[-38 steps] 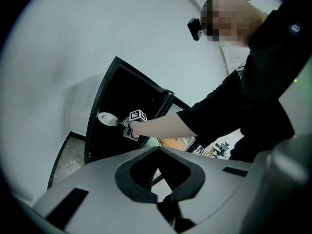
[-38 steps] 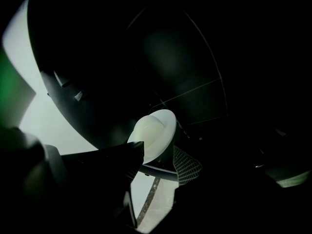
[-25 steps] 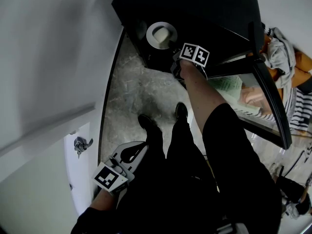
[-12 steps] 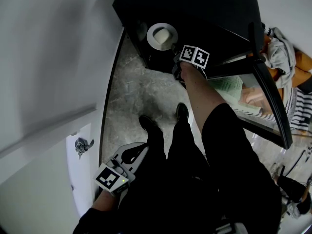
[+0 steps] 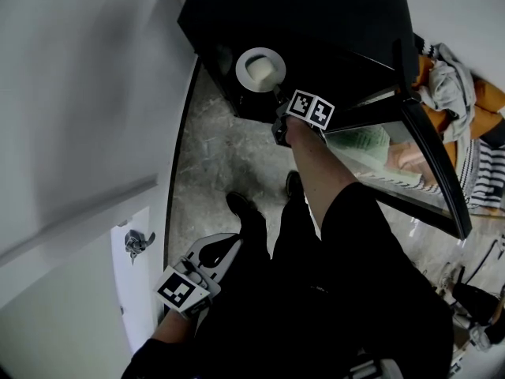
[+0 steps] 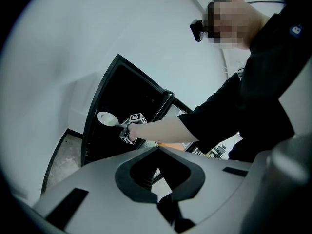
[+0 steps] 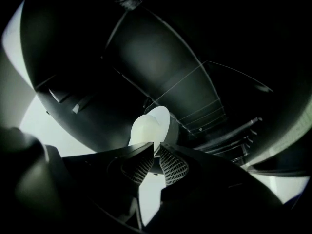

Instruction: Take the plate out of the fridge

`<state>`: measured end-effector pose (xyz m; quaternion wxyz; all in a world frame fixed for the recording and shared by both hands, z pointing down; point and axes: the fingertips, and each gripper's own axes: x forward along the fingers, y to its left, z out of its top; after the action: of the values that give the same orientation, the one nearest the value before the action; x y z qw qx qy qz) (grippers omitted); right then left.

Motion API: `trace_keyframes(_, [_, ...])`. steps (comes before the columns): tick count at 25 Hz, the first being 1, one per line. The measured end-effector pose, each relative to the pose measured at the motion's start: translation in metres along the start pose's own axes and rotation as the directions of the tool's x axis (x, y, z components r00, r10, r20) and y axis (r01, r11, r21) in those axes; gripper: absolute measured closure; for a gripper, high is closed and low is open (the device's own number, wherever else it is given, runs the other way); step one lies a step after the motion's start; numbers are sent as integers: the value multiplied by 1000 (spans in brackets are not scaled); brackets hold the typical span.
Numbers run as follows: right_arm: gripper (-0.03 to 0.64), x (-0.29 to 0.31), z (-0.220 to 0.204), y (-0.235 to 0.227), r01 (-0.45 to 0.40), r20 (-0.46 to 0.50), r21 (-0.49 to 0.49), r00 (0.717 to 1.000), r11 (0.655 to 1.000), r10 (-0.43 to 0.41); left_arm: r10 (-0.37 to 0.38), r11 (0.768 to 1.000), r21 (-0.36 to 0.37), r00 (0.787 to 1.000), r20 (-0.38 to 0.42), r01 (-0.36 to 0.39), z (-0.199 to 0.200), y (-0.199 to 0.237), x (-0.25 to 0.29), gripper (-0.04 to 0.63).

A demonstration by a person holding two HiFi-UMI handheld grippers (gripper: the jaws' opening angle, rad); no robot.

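A white plate [image 5: 260,68] with a pale lump on it sits at the mouth of the black fridge [image 5: 316,22]. My right gripper [image 5: 276,93] reaches into it at arm's length. In the right gripper view its jaws are closing, and the plate's [image 7: 151,126] near rim is pinched between the meshed pads of the right gripper [image 7: 155,150]. The left gripper view shows the plate [image 6: 106,118] at the tip of the right gripper [image 6: 118,125]. My left gripper [image 5: 227,242] hangs low by my leg, shut and empty; in its own view the left gripper [image 6: 157,150] has its tips together.
The fridge door [image 5: 430,148] stands open to the right. Wire shelves [image 7: 204,111] run behind the plate. Grey marbled floor [image 5: 221,156] lies in front of the fridge, with my shoes [image 5: 245,208] on it. A white wall and a door with a handle [image 5: 138,243] are at left.
The right gripper's jaws have come together on the plate's rim. The plate and gripper have shifted slightly in the head view. The left gripper has stayed by my leg.
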<state>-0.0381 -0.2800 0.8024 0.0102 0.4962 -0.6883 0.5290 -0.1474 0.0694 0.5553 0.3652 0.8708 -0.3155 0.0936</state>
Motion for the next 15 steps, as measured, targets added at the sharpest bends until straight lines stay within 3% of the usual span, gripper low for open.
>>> trace_keyframes(5, [572, -8, -7, -1, -7, 17, 35, 1000, 999, 6, -7, 1000, 3, 1000, 5, 7, 5, 2, 3, 597])
trace_keyframes(8, [607, -13, -10, -1, -15, 26, 53, 1000, 999, 13, -15, 1000, 6, 1000, 4, 15, 6, 0, 6, 597])
trace_keyframes(15, [604, -11, -16, 7, -104, 33, 164, 994, 981, 100, -18, 1000, 0, 1000, -1, 18, 8, 3, 7, 597])
